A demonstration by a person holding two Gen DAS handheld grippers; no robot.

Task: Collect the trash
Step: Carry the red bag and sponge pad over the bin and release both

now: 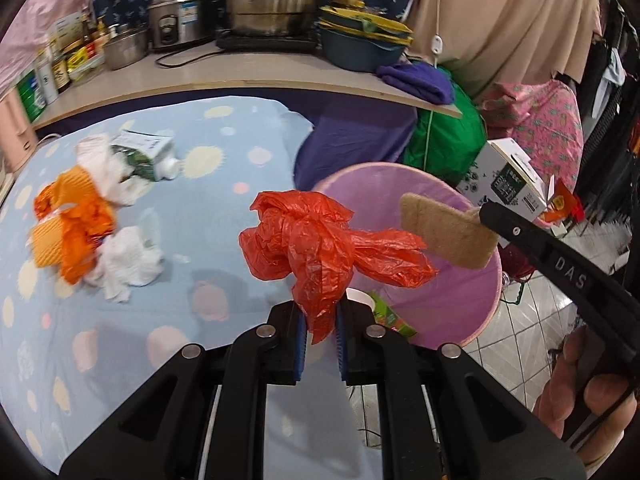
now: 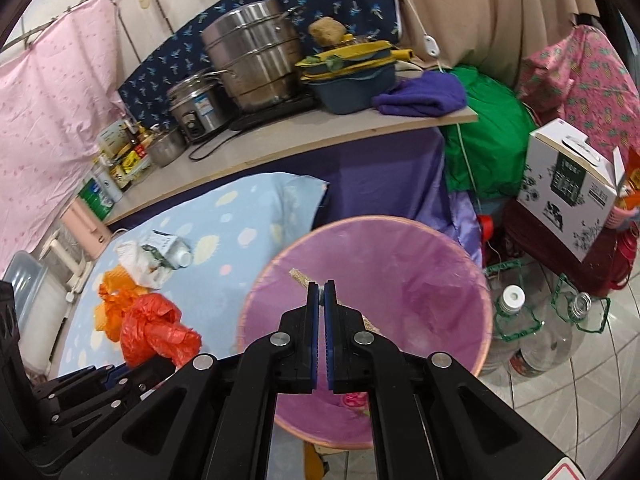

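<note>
My left gripper point(image 1: 321, 314) is shut on a crumpled red plastic bag point(image 1: 316, 240), held at the near rim of the pink waste bin point(image 1: 486, 308). My right gripper point(image 2: 321, 290) is shut on a flat tan scouring pad point(image 1: 448, 232), which hangs over the bin's mouth point(image 2: 448, 248); in the right wrist view only the pad's thin edge point(image 2: 299, 274) shows. The red bag point(image 2: 154, 330) also shows at the lower left of that view. On the blue spotted cloth point(image 1: 224, 208) lie orange wrappers point(image 1: 68, 228), white crumpled tissues point(image 1: 128, 260) and a small carton point(image 1: 144, 152).
A green packet point(image 1: 390, 314) lies inside the bin. Behind the cloth a counter point(image 1: 208, 76) holds steel pots, a rice cooker, bottles and a purple towel point(image 1: 420, 78). A printed box point(image 2: 568, 188) and clear plastic bottles point(image 2: 520, 320) stand on the tiled floor to the right.
</note>
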